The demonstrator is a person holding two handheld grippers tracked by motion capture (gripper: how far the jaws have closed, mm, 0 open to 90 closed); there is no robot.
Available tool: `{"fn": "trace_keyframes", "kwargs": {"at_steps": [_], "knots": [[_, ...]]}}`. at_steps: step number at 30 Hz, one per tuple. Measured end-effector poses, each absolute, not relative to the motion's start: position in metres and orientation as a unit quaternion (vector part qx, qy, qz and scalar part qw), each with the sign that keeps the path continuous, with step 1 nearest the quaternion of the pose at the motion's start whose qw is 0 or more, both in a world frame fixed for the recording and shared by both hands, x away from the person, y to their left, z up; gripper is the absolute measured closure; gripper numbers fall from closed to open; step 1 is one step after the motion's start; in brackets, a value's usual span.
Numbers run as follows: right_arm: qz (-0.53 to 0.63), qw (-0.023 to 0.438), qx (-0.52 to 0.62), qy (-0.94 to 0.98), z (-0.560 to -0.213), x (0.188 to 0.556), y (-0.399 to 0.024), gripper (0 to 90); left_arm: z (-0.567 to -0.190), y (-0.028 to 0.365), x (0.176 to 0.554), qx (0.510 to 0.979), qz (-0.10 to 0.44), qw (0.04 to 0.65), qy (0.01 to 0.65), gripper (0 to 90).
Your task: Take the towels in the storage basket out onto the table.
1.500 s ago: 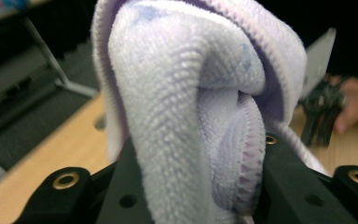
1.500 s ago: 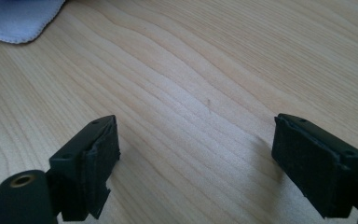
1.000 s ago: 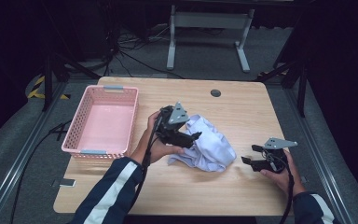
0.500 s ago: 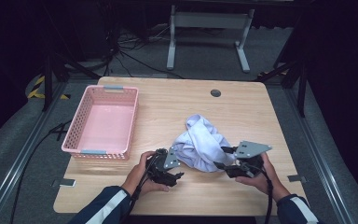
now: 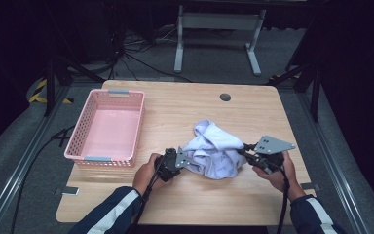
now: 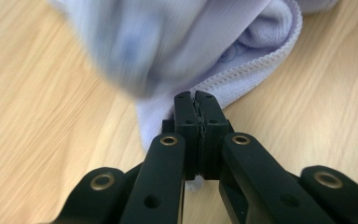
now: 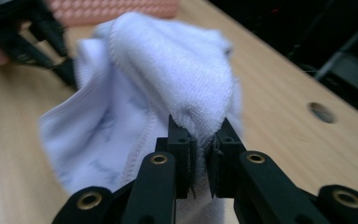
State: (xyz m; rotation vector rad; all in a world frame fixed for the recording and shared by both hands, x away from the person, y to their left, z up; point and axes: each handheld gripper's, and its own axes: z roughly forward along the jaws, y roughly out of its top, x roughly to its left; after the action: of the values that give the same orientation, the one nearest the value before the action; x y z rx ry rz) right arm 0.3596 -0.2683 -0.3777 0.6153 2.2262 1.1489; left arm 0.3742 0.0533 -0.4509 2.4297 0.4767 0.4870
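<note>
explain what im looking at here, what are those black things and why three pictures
A person sits at a wooden table holding a hand-worked tool in each hand; there is no robot arm. The high view looks down from above. The other two come from small cameras riding on each tool, looking along its black jaws. The left gripper has just closed its jaws on the hemmed edge of a white cloth, seen close up in the left gripper view. The right gripper has just closed too, pinching a thick fold on the cloth's other side. A pink basket stands at the left of the table.
</note>
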Motion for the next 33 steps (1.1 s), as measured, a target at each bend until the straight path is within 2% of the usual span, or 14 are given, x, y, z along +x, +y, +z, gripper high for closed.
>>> {"fn": "trace_keyframes", "kwargs": {"at_steps": [5, 10, 11, 14, 16, 18, 19, 20, 21, 22, 23, 26, 28, 33], "knots": [[0.446, 0.312, 0.286, 0.789, -0.362, 0.37, -0.296, 81.6, -0.44, 0.074, 0.363, 0.913, 0.175, 0.32, 0.184, 89.5], [0.435, 0.323, 0.36, 0.76, -0.364, 0.39, -0.325, 81.7, -0.433, 0.1, 0.35, 0.907, 0.189, 0.318, 0.2, 89.5], [0.423, 0.341, 0.377, 0.75, -0.365, 0.395, -0.332, 81.7, -0.433, 0.105, 0.349, 0.905, 0.192, 0.32, 0.206, 89.5], [0.409, 0.354, 0.406, 0.736, -0.367, 0.403, -0.346, 81.4, -0.431, 0.112, 0.347, 0.9, 0.198, 0.318, 0.221, 89.5], [0.403, 0.348, 0.442, 0.723, -0.377, 0.416, -0.364, 78.3, -0.43, 0.119, 0.347, 0.894, 0.196, 0.32, 0.243, 89.1], [0.378, 0.343, 0.457, 0.729, -0.388, 0.424, -0.371, 70.2, -0.431, 0.118, 0.347, 0.893, 0.189, 0.329, 0.241, 88.2], [0.378, 0.343, 0.457, 0.729, -0.388, 0.424, -0.371, 70.2, -0.432, 0.115, 0.346, 0.895, 0.188, 0.331, 0.233, 88.2], [0.357, 0.316, 0.473, 0.741, -0.398, 0.432, -0.375, 60.5, -0.433, 0.109, 0.346, 0.897, 0.177, 0.336, 0.224, 80.0], [0.346, 0.312, 0.48, 0.743, -0.401, 0.433, -0.376, 53.7, -0.433, 0.105, 0.345, 0.898, 0.168, 0.346, 0.212, 78.8], [0.346, 0.312, 0.48, 0.743, -0.401, 0.433, -0.376, 53.7, -0.433, 0.105, 0.345, 0.898, 0.168, 0.346, 0.212, 75.2], [0.315, 0.309, 0.493, 0.75, -0.405, 0.435, -0.378, 42.7, -0.432, 0.095, 0.343, 0.895, 0.177, 0.355, 0.204, 68.8], [0.318, 0.313, 0.502, 0.741, -0.403, 0.43, -0.383, 40.0, -0.431, 0.086, 0.345, 0.891, 0.182, 0.359, 0.211, 54.7], [0.349, 0.304, 0.489, 0.739, -0.398, 0.42, -0.383, 43.3, -0.431, 0.077, 0.352, 0.886, 0.176, 0.371, 0.213, 46.9], [0.353, 0.277, 0.43, 0.783, -0.398, 0.397, -0.362, 48.9, -0.442, 0.055, 0.364, 0.901, 0.142, 0.357, 0.202, 42.8]]}}
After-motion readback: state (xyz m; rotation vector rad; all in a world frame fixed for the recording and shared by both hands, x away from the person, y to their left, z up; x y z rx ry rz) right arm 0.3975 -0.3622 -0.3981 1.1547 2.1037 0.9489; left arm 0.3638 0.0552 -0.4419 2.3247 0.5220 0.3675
